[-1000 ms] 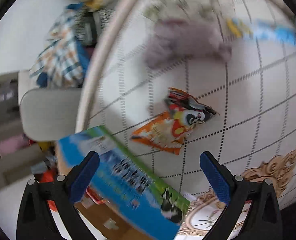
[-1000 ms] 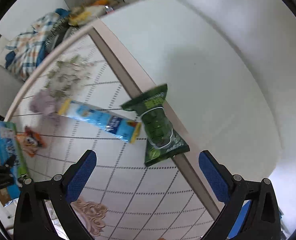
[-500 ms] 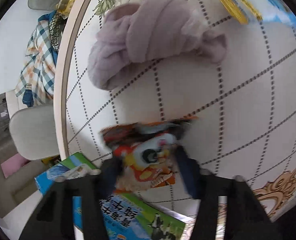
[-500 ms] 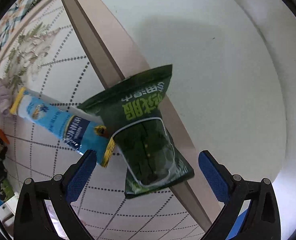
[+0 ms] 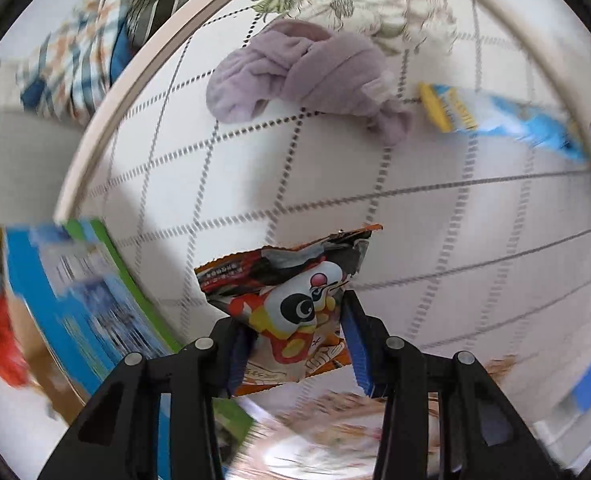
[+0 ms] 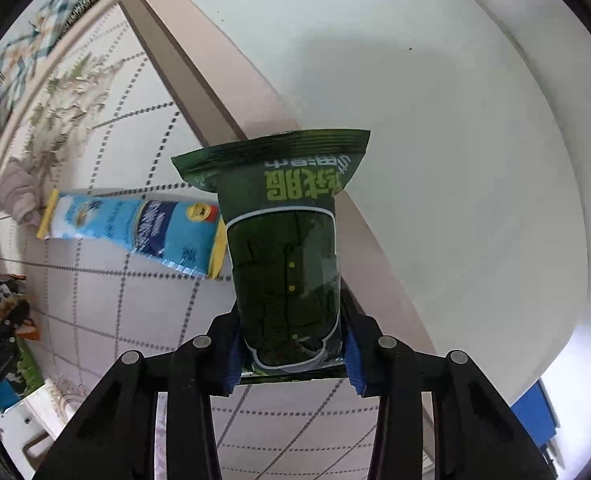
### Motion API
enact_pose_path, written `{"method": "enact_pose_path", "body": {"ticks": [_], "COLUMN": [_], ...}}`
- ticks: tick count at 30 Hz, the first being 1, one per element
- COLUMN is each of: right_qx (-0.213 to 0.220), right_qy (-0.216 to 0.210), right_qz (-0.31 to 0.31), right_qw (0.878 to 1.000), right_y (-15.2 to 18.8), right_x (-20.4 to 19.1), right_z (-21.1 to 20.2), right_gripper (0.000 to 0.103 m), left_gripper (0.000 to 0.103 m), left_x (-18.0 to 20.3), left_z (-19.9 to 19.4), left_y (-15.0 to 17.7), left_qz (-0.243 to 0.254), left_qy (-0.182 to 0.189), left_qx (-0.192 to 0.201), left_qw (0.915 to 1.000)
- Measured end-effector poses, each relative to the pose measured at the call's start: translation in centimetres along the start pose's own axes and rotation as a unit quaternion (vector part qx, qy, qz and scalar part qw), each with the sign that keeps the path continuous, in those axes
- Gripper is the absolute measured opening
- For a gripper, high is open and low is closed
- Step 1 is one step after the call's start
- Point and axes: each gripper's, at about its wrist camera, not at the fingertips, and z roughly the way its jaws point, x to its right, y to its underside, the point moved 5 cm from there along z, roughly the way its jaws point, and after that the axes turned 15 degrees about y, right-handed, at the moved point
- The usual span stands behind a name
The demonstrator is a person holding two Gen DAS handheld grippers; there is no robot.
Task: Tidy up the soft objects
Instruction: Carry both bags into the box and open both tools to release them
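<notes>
1. Both grippers have changed since the earlier frames: a second ago each stood wide open above the desk (image 5: 475,248), and now each has its jaws drawn in around a snack bag. The jaws have just been closing on both sides.
2. Left gripper (image 5: 295,332): it has closed almost fully on the orange snack bag (image 5: 291,304), its blue pads pinching the lower half so the foil crumples and bulges between them. The bag looks light and air-filled (crinkly foil, likely slippery), so I judge a firm pinch on the body, below the top seal, is the safest hold; a squeeze too hard could crush what is inside.
3. Beyond it on the desk lie a lilac cloth (image 5: 307,72), bunched and limp, and a long blue-and-white packet (image 5: 507,120). The cloth would drape from any pinch point; the packet would sag if taken by one end, so its middle seems best.
4. Right gripper (image 6: 291,348): it is partly closed on the green seaweed packet (image 6: 283,240), the pads meeting the packet's lower sides. The packet lies across the desk's edge strip (image 6: 199,80), next to the long blue-and-white packet. Its contents look like thin brittle sheets (easily snapped), so I judge a gentle grip across the width is wise.
</notes>
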Motion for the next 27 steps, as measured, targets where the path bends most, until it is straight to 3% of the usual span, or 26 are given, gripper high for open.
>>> {"method": "enact_pose_path", "body": {"ticks": [7, 10, 16, 21, 27], "right_qx": [0.034, 0.053, 0.097, 0.126, 0.121], "right_qy": [-0.070, -0.093, -0.132, -0.160, -0.181], "right_qz": [-0.009, -0.034, -0.107, -0.177, -0.252], "right_qw": [0.997, 0.994, 0.981, 0.963, 0.943], "right_y": [4.3, 6.6, 11.5, 15.6, 20.3], "right_x": [-2.2, -4.8, -11.1, -19.5, -30.9], "right_z": [-6.2, -9.4, -18.0, -23.7, -26.8], "right_gripper": [0.042, 0.041, 0.041, 0.041, 0.041], "left_gripper": [0.039, 0.039, 0.039, 0.039, 0.039], "left_x": [1.7, 1.4, -2.8, -9.6, -18.8], "left_z": [-4.7, -7.3, -13.4, -17.6, -18.6], "left_y": [3.9, 5.8, 11.2, 16.6, 22.1], "left_qz": [-0.069, -0.082, -0.122, -0.172, -0.239], "left_qy": [0.121, 0.143, 0.164, 0.160, 0.140], "left_qx": [0.063, 0.097, 0.168, 0.213, 0.226], "left_qw": [0.9883, 0.9816, 0.9643, 0.9483, 0.9341]}}
